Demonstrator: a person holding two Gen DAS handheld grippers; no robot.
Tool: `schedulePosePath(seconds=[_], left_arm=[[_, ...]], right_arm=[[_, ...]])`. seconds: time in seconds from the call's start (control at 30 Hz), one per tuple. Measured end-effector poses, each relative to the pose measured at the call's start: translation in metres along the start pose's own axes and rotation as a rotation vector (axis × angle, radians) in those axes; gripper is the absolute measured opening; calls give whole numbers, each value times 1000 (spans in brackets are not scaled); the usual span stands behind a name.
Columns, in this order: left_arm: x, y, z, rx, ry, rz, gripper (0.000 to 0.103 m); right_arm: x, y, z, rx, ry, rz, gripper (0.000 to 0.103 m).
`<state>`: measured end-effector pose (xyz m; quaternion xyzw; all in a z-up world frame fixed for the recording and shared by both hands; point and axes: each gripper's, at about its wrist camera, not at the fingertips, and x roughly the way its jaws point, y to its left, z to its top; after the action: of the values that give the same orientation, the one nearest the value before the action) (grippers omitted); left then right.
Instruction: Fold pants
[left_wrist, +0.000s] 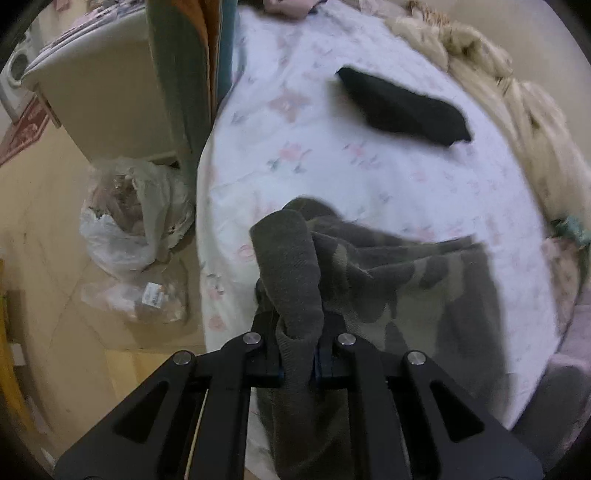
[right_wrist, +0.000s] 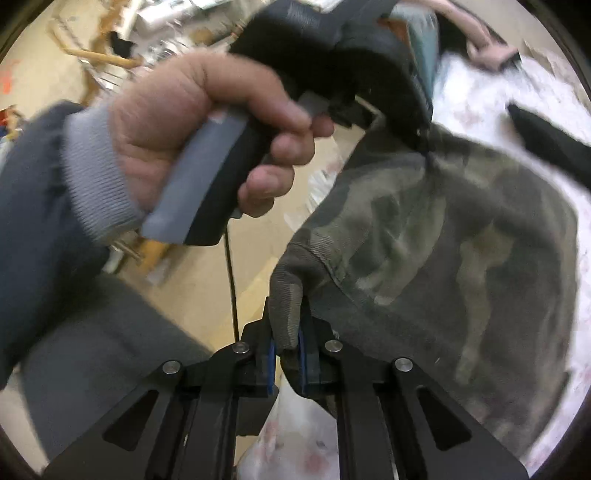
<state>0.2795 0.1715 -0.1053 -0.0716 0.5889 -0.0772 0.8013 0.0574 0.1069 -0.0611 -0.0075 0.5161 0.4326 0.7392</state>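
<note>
The camouflage pants (left_wrist: 406, 280) hang spread over the white floral bed sheet (left_wrist: 295, 155), lifted at two points. My left gripper (left_wrist: 298, 332) is shut on a ribbed edge of the pants, which bunches up between its jaws. In the right wrist view my right gripper (right_wrist: 286, 347) is shut on another ribbed edge of the same pants (right_wrist: 461, 236). The person's left hand (right_wrist: 207, 122) holding the left gripper's handle shows just beyond, at the pants' far corner.
A folded black garment (left_wrist: 402, 107) lies on the sheet further back. A cream blanket (left_wrist: 498, 81) is heaped along the right side. Off the bed's left edge are plastic bags (left_wrist: 129, 221) on the floor and a cabinet (left_wrist: 107, 96).
</note>
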Motion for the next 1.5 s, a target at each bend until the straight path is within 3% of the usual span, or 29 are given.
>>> schedulePosePath(seconds=[0.07,0.17,0.23,0.3,0.37,0.4,0.47,0.57,0.67,0.7,0.77,0.87,0.9,0.93,1.0,1.1,1.2,1.27,1.37,1.43,1.5], left_arm=[[7,-5,-1,40,-9,19,11],[8,-11,-3,68,-37,45,13],[10,-14,-4,87,-31,81,13],[12,-16,-3,93,-18,94,13],[13,-15,0,67,4,99,13],[13,-15,1,61,8,101,13],[14,-17,0,77,13,119,13],[14,-21,-3,101,8,142,13],[15,-23,-5,119,8,162,13],[16,-23,-6,124,9,171,13],[19,-24,-9,137,11,193,13],[23,-22,-15,141,14,209,13],[24,-21,-15,140,17,217,13],[24,-20,-14,132,18,223,13],[22,-19,-14,122,16,235,13],[16,-20,-16,117,6,220,13],[4,-25,-18,41,-2,141,13],[-2,-37,-22,-20,21,34,13],[2,-69,-29,-24,57,-94,15],[11,-92,-31,7,88,-116,15],[28,-121,-35,44,121,-103,15]], right_arm=[[-2,-7,0,42,8,18,20],[-38,-23,-9,118,-21,132,34],[-82,-42,-23,175,-107,140,47],[-118,-63,-43,256,-208,128,79],[-147,-100,-64,357,-286,73,98],[-152,-115,-76,415,-311,54,98],[-143,-155,-96,587,-305,51,99],[-108,-190,-125,811,-272,243,100],[-63,-200,-134,894,-193,357,100],[-47,-198,-133,907,-199,437,101],[-27,-185,-129,886,-204,503,103],[-6,-169,-117,842,-187,432,103],[-6,-163,-111,825,-196,382,97],[-11,-159,-108,817,-226,356,90],[-27,-150,-99,765,-282,290,60],[-63,-150,-84,676,-326,263,40],[-105,-164,-69,564,-337,254,37],[-134,-180,-62,508,-339,252,36],[-178,-219,-54,419,-312,245,36],[-190,-250,-52,378,-234,203,37],[-196,-286,-62,423,-177,160,37]])
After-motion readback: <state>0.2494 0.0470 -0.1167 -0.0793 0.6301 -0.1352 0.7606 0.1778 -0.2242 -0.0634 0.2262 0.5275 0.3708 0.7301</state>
